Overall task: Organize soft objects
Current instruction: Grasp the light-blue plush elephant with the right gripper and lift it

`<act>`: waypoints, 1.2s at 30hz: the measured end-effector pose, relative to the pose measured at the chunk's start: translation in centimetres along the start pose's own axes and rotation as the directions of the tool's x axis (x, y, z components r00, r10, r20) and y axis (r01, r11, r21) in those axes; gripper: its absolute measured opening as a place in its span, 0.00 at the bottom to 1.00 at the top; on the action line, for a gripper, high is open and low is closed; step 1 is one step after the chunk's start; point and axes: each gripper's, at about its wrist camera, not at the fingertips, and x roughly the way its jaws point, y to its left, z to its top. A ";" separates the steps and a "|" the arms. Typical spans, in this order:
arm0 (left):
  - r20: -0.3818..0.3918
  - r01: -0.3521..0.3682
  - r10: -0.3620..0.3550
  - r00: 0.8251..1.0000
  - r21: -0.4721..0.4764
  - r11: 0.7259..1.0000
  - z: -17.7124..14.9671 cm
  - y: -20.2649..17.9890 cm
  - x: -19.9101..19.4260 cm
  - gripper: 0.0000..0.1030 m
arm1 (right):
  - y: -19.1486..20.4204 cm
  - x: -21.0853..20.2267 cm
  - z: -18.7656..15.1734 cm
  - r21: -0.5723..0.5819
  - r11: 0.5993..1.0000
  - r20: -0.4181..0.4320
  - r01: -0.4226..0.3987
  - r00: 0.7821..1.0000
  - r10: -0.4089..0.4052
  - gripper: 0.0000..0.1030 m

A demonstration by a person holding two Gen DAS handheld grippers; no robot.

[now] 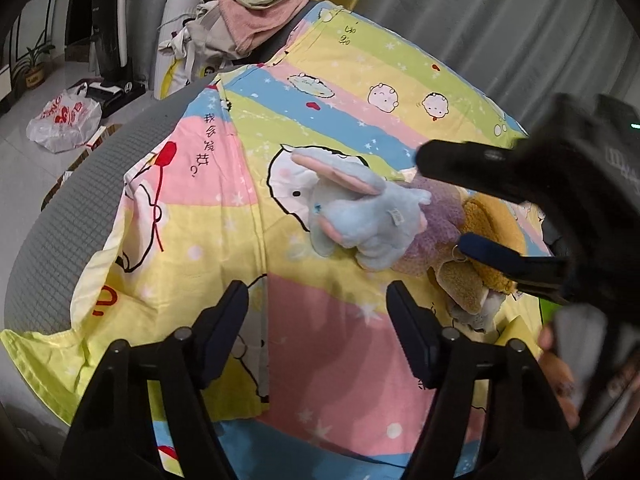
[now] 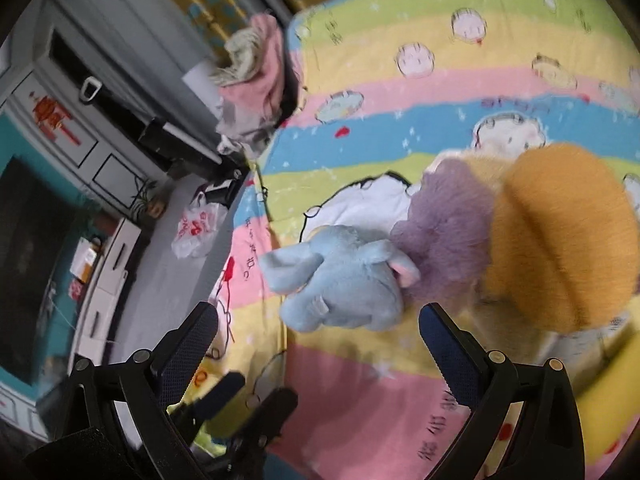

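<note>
Little of the sorting appears done: a pale blue plush rabbit [image 1: 360, 216], a fuzzy purple plush toy [image 1: 436, 228] and a mustard-yellow plush toy [image 1: 496, 220] are heaped touching on the striped cartoon-print bedsheet [image 1: 200, 208]. The right gripper [image 2: 320, 332] is held wide and empty just before the rabbit; the left gripper [image 1: 318, 312] is likewise spread, nearby.
</note>
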 end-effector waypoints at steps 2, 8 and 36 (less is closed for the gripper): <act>-0.007 0.004 -0.004 1.000 -0.011 1.000 0.1 0.5 0.0 0.63 | -0.3 1.3 0.4 0.036 0.999 -0.019 0.030 0.999 -0.029 0.99; -0.021 -0.012 0.012 1.000 -0.020 1.000 0.4 0.9 -0.2 0.62 | -0.1 5.6 1.4 0.037 0.990 -0.118 0.133 0.985 -0.128 0.99; -0.108 0.097 -0.097 0.989 0.001 0.995 -1.4 -1.5 0.9 0.70 | -6.8 -5.3 -7.7 -0.040 0.975 -0.026 0.219 0.975 -0.220 0.71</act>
